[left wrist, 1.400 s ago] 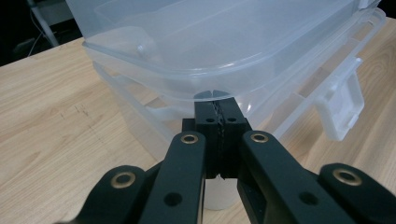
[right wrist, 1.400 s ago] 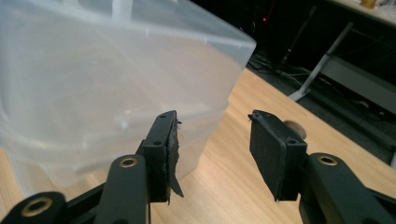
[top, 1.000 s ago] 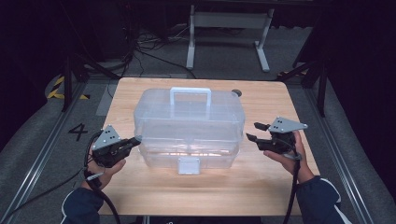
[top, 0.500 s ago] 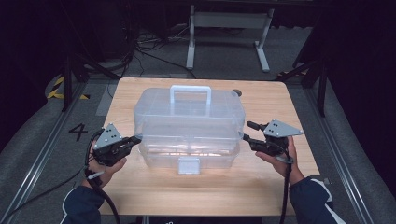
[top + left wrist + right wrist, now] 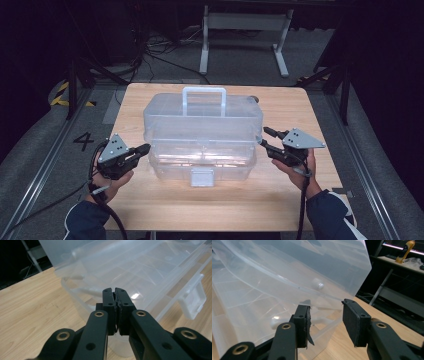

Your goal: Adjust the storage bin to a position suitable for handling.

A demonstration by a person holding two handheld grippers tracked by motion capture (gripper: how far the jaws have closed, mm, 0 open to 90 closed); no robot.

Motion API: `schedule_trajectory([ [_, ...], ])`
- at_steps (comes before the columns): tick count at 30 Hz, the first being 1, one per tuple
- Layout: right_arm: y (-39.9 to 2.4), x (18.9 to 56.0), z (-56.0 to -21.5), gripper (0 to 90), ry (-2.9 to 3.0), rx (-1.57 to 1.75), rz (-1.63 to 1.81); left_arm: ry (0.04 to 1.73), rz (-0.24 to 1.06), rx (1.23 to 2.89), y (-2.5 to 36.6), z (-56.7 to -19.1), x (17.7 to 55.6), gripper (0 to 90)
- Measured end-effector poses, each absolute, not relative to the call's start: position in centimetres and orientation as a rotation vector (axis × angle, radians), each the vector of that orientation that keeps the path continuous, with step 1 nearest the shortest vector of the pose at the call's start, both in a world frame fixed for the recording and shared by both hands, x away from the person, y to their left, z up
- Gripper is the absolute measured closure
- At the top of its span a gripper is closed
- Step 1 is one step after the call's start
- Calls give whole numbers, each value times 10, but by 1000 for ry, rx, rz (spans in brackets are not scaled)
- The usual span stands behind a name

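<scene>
here, a clear plastic storage box (image 5: 202, 135) sits in the middle of the wooden surface (image 5: 300, 200), its long side toward the person, the white carry handle (image 5: 203, 98) standing upright on the lid and a small white latch (image 5: 202, 176) hanging at the front of the lower part. the upper section looks lifted a little off the base, with a gap showing along the side in both gripper views. the left tool (image 5: 145, 148) is held level at the box's left end, its tip just at the wall near the seam between the two sections; in the left gripper view the two black jaws are pressed together with nothing i can make out between them, pointing at the box's lower rim (image 5: 82, 293). the right tool (image 5: 265, 137) comes in from the opposite end, tip right by the box's right corner. in the right gripper view its jaws stand apart and have just been closing; the near jaw sits against the edge of the upper section (image 5: 312, 293), the other jaw is out in the air beside the box, and the pads do not pinch the plastic. both hands (image 5: 112, 175) rest low near the surface, sleeves dark blue, cables trailing back off the near edge.
</scene>
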State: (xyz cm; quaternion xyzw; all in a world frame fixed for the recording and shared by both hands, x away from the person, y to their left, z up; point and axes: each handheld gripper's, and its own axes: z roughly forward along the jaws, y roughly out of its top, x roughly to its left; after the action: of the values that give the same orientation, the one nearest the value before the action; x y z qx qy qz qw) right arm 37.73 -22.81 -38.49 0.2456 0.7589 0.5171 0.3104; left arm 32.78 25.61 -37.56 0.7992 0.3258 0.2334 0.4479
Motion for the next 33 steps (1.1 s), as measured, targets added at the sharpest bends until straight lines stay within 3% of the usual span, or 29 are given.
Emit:
schedule_trajectory([
  [33, -208, 396, -349, 719, 1794, 642, 1387, 818, 559, 2032, 251, -396, 319, 803],
])
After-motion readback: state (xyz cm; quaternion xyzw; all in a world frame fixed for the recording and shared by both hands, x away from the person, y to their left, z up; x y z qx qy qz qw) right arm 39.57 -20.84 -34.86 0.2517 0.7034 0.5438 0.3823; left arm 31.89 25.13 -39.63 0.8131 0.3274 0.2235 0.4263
